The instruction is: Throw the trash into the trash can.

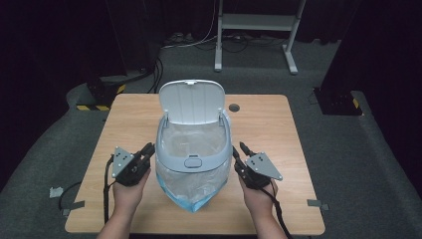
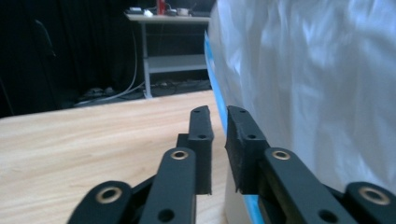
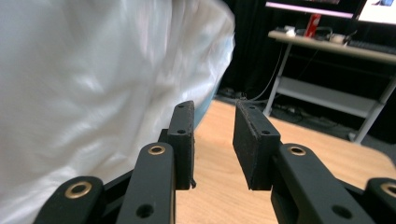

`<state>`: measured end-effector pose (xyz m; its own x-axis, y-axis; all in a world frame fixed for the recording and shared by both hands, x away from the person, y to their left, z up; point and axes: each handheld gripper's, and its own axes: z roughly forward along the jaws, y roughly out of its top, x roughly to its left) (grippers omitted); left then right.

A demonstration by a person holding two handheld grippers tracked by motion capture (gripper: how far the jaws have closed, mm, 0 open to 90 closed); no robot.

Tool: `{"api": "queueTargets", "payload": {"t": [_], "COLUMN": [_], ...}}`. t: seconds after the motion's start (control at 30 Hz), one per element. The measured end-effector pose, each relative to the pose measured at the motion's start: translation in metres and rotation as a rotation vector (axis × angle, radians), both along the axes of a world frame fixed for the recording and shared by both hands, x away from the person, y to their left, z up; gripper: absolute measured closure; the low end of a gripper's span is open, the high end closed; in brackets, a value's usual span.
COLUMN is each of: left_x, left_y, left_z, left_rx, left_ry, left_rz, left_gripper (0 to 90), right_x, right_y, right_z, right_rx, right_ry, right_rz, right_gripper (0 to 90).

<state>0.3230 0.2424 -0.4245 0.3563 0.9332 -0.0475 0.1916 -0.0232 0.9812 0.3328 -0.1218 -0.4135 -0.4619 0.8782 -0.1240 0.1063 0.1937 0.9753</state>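
1. A small white bin stands near the middle of the wooden table, a little toward the person's side.
2. Its lid is flipped up and back, standing almost upright at the far rim of the bin.
3. A thin clear bag lines the bin: it shows inside the open mouth, and it hangs down over the outside below the grey rim, with a blue edge along the bottom.
4. In the left gripper view the bag is a crumpled white sheet at the right, and its blue edge runs down past the jaws.
5. In the right gripper view the bag billows at the left, close to the left-hand jaw.
6. The left gripper is just beside the bin's left flank, held in the person's left hand. Its jaws stand slightly apart with nothing pinched between them; the blue edge shows through the gap.
7. The right gripper is just beside the bin's right flank, held in the right hand. Its jaws are parted wider, with bare table showing between them.
8. A small round hole sits in the table behind the bin, to the right of the lid.
9. Beyond the table, a metal frame stands on the grey floor.
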Motion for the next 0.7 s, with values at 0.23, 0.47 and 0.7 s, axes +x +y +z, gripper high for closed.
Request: {"api": "queueTargets", "payload": {"t": [0.23,0.47,0.7], "left_x": [-0.003,0.024,0.056], "left_y": [0.007,0.002,-0.004], "left_z": [0.024,0.058,0.080], "left_rx": [-0.034,-0.021,-0.020], "left_ry": [-0.043,-0.069,-0.073], "left_rz": [0.023,0.024,0.018], "left_gripper": [75.9,74.1,71.0], "right_x": [-0.014,0.012,0.043], "right_y": [-0.012,-0.009,0.001], "right_z": [0.024,0.052,0.080], "right_rx": [0.041,0.060,0.057], "right_ry": [-0.046,-0.044,-0.049], "right_rz": [-0.022,-0.027,-0.028], "right_gripper": [66.9,69.0,69.8]}}
